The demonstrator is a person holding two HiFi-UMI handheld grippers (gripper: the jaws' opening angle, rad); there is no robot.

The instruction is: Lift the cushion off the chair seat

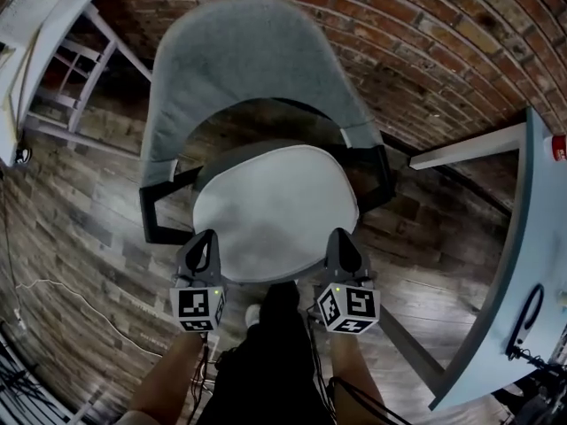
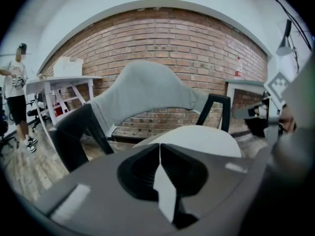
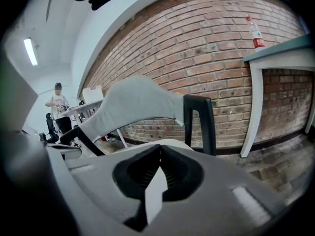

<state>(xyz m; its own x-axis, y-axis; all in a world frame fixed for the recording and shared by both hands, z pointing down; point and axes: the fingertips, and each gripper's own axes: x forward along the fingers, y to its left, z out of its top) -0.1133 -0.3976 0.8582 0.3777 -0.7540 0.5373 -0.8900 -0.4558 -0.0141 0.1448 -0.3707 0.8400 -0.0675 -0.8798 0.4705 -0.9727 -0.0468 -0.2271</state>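
Observation:
A pale round cushion [image 1: 275,211] lies on the seat of a black-framed chair [image 1: 158,220] whose backrest [image 1: 248,60] wears a grey cover. My left gripper [image 1: 205,237] is at the cushion's near left edge and my right gripper [image 1: 340,235] at its near right edge. Both are shut with nothing between the jaws. In the left gripper view the closed gripper [image 2: 159,154] points over the cushion [image 2: 197,139] toward the backrest [image 2: 142,92]. In the right gripper view the closed gripper [image 3: 160,154] has a strip of cushion [image 3: 170,142] just beyond it. Whether either gripper touches the cushion I cannot tell.
A white table [image 1: 523,264] stands at the right with a bottle [image 1: 556,147] and a black cable [image 1: 527,317] on it. Another white table [image 1: 53,25] is at the upper left. A cord [image 1: 62,295] runs across the wooden floor. A person [image 2: 17,92] stands far left.

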